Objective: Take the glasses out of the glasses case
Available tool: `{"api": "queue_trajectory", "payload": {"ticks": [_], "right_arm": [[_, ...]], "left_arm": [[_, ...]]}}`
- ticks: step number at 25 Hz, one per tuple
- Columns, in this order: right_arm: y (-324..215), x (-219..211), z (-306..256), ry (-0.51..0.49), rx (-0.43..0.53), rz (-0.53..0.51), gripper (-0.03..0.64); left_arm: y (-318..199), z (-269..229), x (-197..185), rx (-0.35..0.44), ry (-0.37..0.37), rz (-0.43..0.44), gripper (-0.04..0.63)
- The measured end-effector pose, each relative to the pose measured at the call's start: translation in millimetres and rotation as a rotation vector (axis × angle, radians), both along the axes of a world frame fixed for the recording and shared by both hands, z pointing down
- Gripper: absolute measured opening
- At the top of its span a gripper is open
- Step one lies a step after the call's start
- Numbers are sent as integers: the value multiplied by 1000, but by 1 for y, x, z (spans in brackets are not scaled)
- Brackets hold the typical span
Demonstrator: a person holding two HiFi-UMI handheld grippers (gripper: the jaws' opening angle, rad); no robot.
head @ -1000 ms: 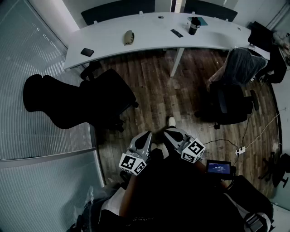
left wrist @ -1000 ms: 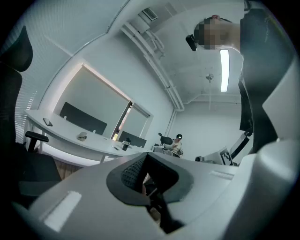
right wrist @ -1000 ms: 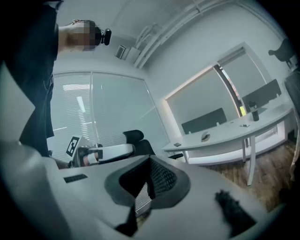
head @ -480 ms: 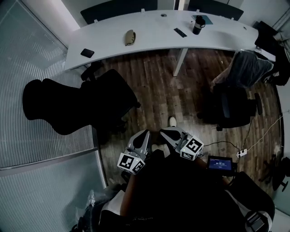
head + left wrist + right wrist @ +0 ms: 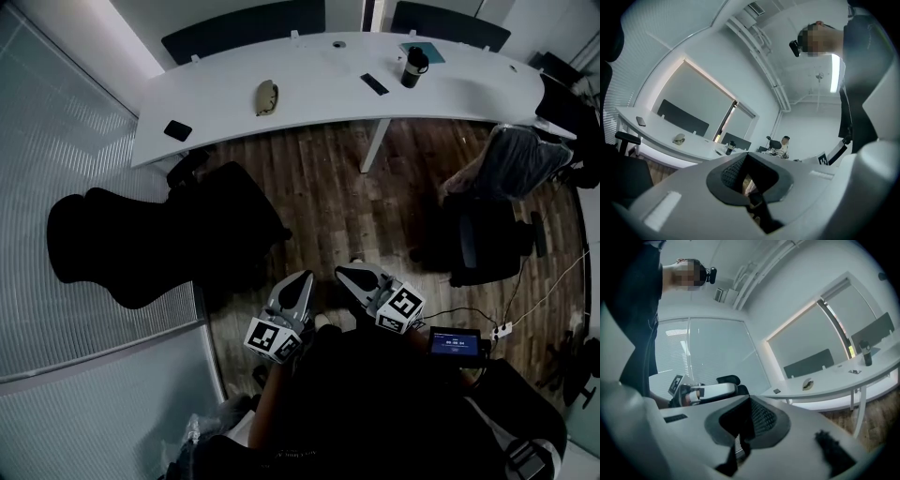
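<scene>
Left claw (image 5: 302, 278) and right claw (image 5: 345, 272), both pressed together and empty, are pointing level over the wood floor (image 5: 328, 187), well apart from the curved white desk (image 5: 309, 89). A tan oval case (image 5: 266, 97) is lying on the desk's left half, its glasses hidden. Only the left gripper view is showing a seated person (image 5: 785, 143).

A tan glasses case (image 5: 266, 97) is being carried left of the middle of the long, curved white table (image 5: 309, 111), and a flat black device (image 5: 177, 130) is being carried near the table's left end, well apart from the case. Toward the right, a flat dark bar (image 5: 374, 84), a dark cup (image 5: 412, 67) and a teal pad (image 5: 424, 49) just behind the cup are being borne close together. The table itself is being supported by a wooden floor (image 5: 319, 178).
</scene>
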State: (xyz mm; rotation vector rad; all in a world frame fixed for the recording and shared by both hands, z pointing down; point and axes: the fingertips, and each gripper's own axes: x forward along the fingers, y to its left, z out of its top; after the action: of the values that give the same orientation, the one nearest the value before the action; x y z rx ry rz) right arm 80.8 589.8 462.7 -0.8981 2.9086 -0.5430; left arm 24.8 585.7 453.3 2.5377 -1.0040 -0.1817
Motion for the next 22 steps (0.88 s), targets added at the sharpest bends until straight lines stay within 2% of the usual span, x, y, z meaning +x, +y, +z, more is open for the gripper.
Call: {"api": "queue_trajectory", "payload": {"ticks": [5, 11, 22], "right_arm": [[-38, 18, 5, -16, -3, 20, 8], [-78, 48, 1, -59, -8, 32, 8], [-151, 112, -2, -74, -15, 1, 8]], "left_arm": [[-40, -6, 21, -31, -27, -4, -2], [-79, -8, 54, 11, -61, 11, -2], [-147, -6, 115, -27, -38, -53, 5]]}}
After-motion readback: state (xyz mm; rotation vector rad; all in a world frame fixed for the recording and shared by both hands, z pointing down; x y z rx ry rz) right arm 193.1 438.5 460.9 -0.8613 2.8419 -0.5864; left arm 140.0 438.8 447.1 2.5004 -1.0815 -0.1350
